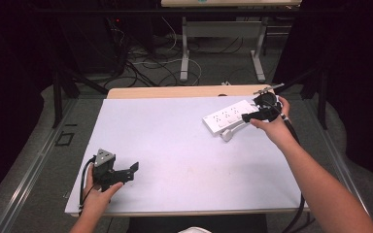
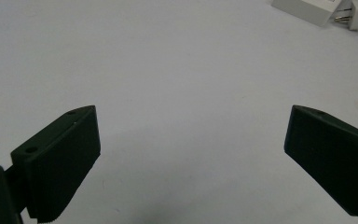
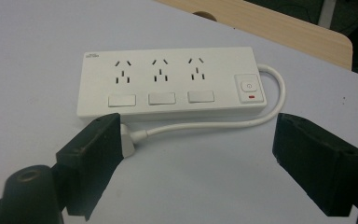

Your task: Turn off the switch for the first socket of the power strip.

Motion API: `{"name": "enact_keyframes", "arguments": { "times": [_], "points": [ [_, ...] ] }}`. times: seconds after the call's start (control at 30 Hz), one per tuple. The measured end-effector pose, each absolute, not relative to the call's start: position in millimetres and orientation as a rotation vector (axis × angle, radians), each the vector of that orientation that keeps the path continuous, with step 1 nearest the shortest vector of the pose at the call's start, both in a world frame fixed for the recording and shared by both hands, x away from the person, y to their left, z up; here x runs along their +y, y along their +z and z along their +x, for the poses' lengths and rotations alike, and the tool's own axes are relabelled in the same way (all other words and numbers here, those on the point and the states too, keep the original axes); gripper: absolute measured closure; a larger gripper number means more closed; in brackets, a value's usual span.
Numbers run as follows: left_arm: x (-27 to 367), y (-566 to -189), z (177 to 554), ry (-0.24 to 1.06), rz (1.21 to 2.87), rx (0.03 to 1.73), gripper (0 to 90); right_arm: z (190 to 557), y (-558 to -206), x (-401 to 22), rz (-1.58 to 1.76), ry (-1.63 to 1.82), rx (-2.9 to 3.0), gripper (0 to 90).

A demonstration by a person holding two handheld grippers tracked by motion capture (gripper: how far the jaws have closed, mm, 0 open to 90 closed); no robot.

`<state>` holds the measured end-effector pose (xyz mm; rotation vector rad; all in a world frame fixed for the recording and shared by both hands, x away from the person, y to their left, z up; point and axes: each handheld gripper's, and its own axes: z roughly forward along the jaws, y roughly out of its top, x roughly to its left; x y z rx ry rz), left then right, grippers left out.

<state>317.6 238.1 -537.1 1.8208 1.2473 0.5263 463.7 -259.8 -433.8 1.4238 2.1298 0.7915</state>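
Now, step in hand: I judge this is the approach to the power strip's plug, nothing grasped yet.
Power strip (image 1: 228, 117): white, three sockets, lying flat at about 2 o'clock on the pale mat (image 1: 175, 145), near the far right corner.
Cord (image 3: 242, 121): loops out of the switch end and runs back along the strip's near side.
Plug (image 3: 127, 140): at the cord's end, partly hidden behind one jaw in the right gripper view.
Right gripper (image 3: 198, 156): I hold its jaws apart, nothing between the pads, just beside the strip's near edge.
Left gripper (image 1: 121, 173): jaws wide apart and empty, parked at 7 o'clock, well away from the strip.
Next move: I think I must shift the right gripper toward the plug, bracket it, then close.
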Motion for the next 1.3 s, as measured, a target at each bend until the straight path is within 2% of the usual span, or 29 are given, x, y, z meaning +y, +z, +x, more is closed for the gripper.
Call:
{"name": "enact_keyframes", "arguments": {
  "times": [0.97,1.13,1.3],
  "points": [
    [238.3,-537.5,317.9,0.525,1.826,1.247,3.7,490.3,-440.7,-252.1,1.476,0.766,2.122,17.4],
    [238.1,-537.7,317.9,0.526,1.827,1.248,3.7,493.1,-443.2,-251.5,1.466,0.758,2.123,19.4],
    [238.0,-537.8,317.9,0.525,1.828,1.247,3.8,497.0,-447.5,-249.8,1.473,0.75,2.13,28.5]
  ]
}}
